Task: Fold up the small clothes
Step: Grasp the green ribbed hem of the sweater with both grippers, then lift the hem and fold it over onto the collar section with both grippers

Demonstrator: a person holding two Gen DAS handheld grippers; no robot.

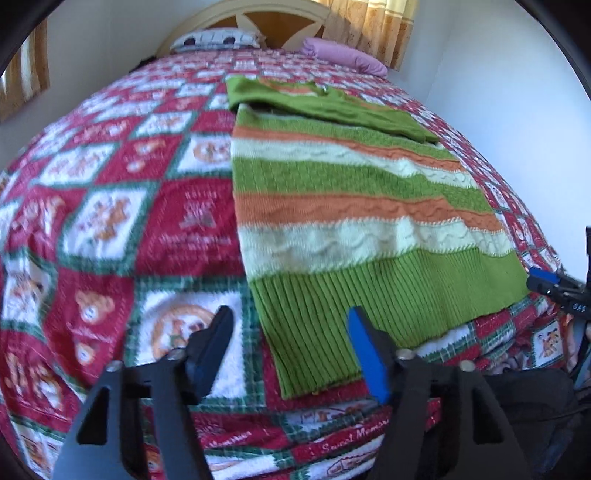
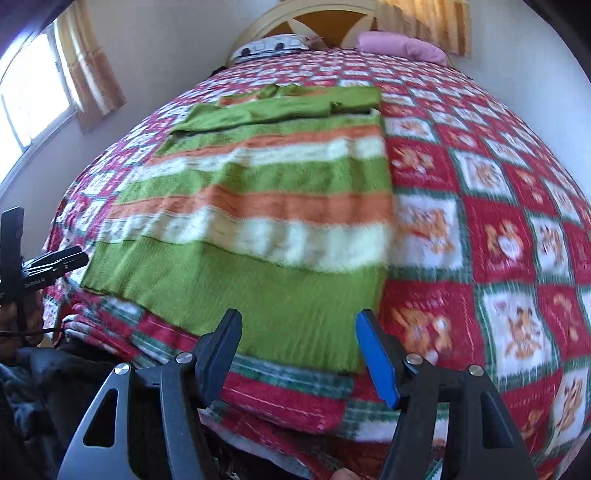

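Observation:
A knit sweater [image 1: 351, 206] with green, orange and cream stripes lies flat on the bed, its green sleeves [image 1: 325, 103] folded across the far end. My left gripper [image 1: 290, 328] hovers open over the near left corner of the ribbed green hem [image 1: 332, 325], with nothing between its fingers. My right gripper [image 2: 297, 330] stands open above the hem's near right corner [image 2: 325, 332], also holding nothing. In the right wrist view the sweater [image 2: 258, 206] is blurred. Each gripper shows at the edge of the other's view: the right gripper [image 1: 554, 286] and the left gripper [image 2: 55, 264].
The bed carries a red, white and green patchwork quilt [image 1: 110, 221]. A patterned pillow [image 1: 218, 38] and a pink pillow [image 1: 343, 55] lie by the headboard [image 1: 258, 14]. A window [image 2: 26, 103] with curtains is on the left, and white walls are close on both sides.

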